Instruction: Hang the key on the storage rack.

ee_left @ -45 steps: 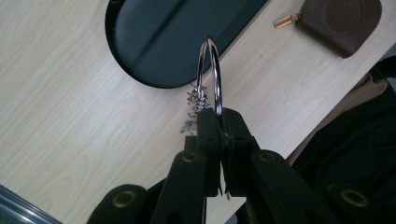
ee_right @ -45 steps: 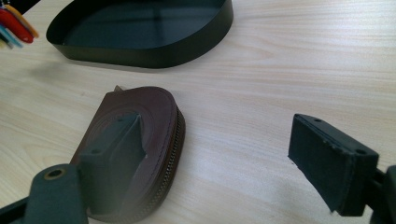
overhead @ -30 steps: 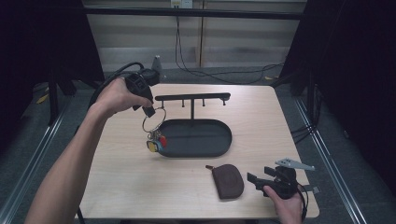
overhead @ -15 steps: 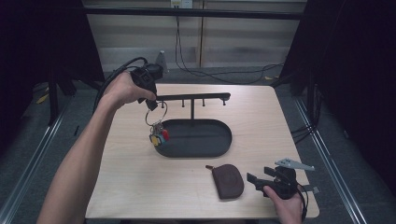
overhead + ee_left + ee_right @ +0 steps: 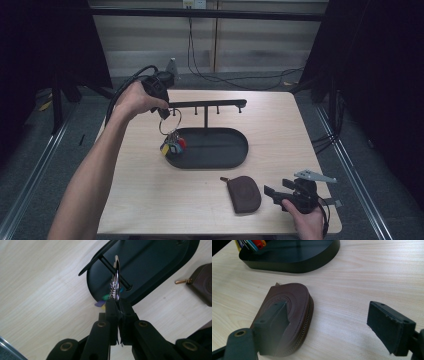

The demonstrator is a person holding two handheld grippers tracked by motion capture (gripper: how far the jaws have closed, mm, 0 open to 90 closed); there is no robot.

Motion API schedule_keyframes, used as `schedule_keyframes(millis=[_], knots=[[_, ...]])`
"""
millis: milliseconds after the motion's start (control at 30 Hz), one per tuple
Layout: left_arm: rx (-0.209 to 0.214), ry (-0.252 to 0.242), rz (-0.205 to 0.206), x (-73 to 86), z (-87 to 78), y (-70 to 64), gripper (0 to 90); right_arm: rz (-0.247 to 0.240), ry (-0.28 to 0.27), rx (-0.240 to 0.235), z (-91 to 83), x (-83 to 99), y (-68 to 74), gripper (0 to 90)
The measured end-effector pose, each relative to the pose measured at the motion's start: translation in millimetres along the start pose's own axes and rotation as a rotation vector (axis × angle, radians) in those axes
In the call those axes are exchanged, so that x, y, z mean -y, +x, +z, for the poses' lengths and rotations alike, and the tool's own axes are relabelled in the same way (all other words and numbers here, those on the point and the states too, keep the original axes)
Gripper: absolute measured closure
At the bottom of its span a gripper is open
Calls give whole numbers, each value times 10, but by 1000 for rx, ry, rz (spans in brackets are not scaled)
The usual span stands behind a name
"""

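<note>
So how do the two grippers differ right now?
The left gripper is raised above the table beside the black rack, while the right gripper sits low at the table's near edge. The left gripper's jaws are shut on the key ring, with coloured keys dangling; the right gripper's jaws stand wide open and hold nothing, next to the brown zip pouch. Both are black, hand-held and trail a cable.

A pale wooden counter (image 5: 150, 200) stands on a grey floor (image 5: 30, 165) between dark curtains (image 5: 45, 45), with a light wall (image 5: 150, 40) and loose cables (image 5: 240, 75) behind it.
</note>
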State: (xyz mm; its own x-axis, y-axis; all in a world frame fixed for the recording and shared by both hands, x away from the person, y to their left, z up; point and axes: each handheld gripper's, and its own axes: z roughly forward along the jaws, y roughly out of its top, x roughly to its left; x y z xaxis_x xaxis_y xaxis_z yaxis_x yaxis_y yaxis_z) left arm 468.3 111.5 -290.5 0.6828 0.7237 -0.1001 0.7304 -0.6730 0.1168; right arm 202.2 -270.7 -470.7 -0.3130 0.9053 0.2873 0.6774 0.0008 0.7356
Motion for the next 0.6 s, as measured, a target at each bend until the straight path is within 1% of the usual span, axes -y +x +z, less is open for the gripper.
schedule_keyframes(millis=[33, 67, 167, 200, 233, 267, 300, 333, 433, 500, 533, 567, 600], knots=[[0, 0, 0, 0, 0, 0, 862, 0, 0, 0, 0, 0, 0, 171], [-13, -1, -1, 0, -3, -2, 857, -3, 0, -2, 3, -2, 4, 171], [-16, 1, -3, 5, 3, 2, 830, -3, 1, -2, 3, -2, 7, 171], [-21, -1, -9, 10, 1, 1, 830, -3, 1, -2, 3, -2, 7, 171], [-21, -3, -5, 13, -9, 5, 829, -4, 0, 0, 0, -1, 6, 171], [-23, -22, -16, 26, -30, 4, 823, -5, 0, 1, 0, 0, 7, 171], [-24, -26, -17, 35, -44, 8, 819, -5, -1, 0, -1, 0, 7, 171], [-11, -26, -23, 44, -50, 6, 818, -5, -1, 1, 0, 0, 6, 171], [-14, -29, -20, 63, -62, 7, 801, -3, 1, -1, 5, -2, 7, 171], [-1, -36, -16, 102, -66, 21, 793, -6, 2, 0, 9, -5, 7, 171], [8, -44, -26, 119, -63, 24, 789, -5, 2, 1, 10, -5, 7, 171], [8, -44, -26, 119, -63, 24, 777, -4, 2, 0, 10, -6, 8, 171], [23, -52, -29, 149, -75, 41, 772, -5, 1, 1, 11, -7, 8, 171]])
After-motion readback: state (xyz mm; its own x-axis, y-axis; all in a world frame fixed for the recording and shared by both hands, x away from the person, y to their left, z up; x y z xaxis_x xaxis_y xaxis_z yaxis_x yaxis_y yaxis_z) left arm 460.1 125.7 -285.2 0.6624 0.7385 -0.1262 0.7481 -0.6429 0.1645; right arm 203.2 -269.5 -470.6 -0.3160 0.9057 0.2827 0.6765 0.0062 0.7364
